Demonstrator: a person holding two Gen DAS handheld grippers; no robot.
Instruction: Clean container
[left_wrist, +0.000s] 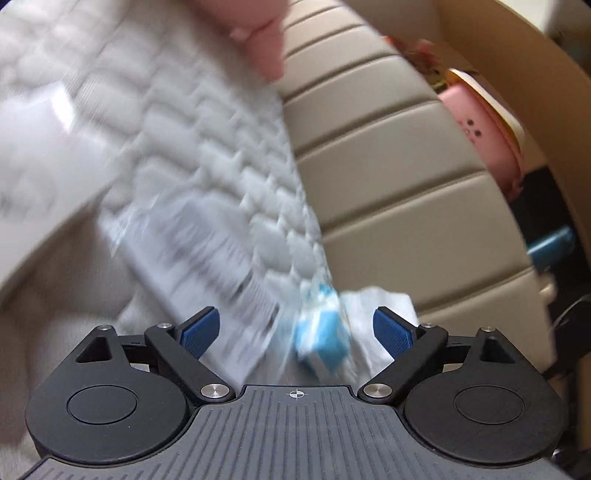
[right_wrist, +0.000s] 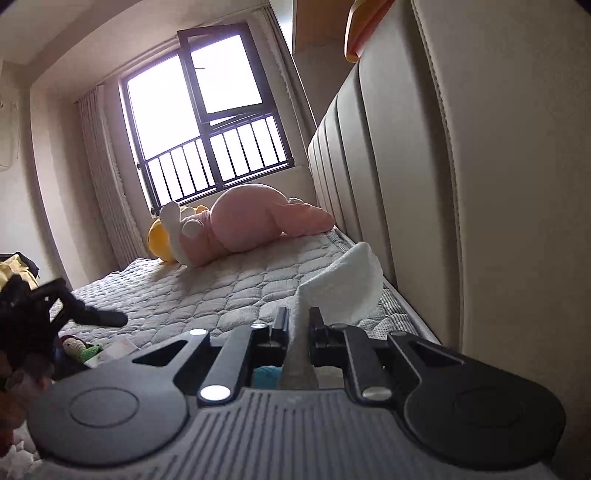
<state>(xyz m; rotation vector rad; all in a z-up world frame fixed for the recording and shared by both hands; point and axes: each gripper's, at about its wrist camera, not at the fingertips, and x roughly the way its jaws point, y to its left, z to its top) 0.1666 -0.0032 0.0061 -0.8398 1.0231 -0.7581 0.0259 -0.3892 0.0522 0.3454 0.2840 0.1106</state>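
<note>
On the mattress (right_wrist: 207, 291), a packet's (left_wrist: 207, 266) print is blurred unreadable.

We find the left wrist view evenly lit but heavily motion-blurred; the quilted mattress (left_wrist: 207, 147) and a printed packet (left_wrist: 207, 258) smear into streaks, while the headboard panels (left_wrist: 388, 155) stay fairly sharp. In the right wrist view daylight enters through the window (right_wrist: 207, 122), which is blown out to white glare; the walls around it read dim, and the near gripper body lies in shadow with bright glints on its rivets. Both views bow straight lines at the edges, with dark vignetted corners.
</note>
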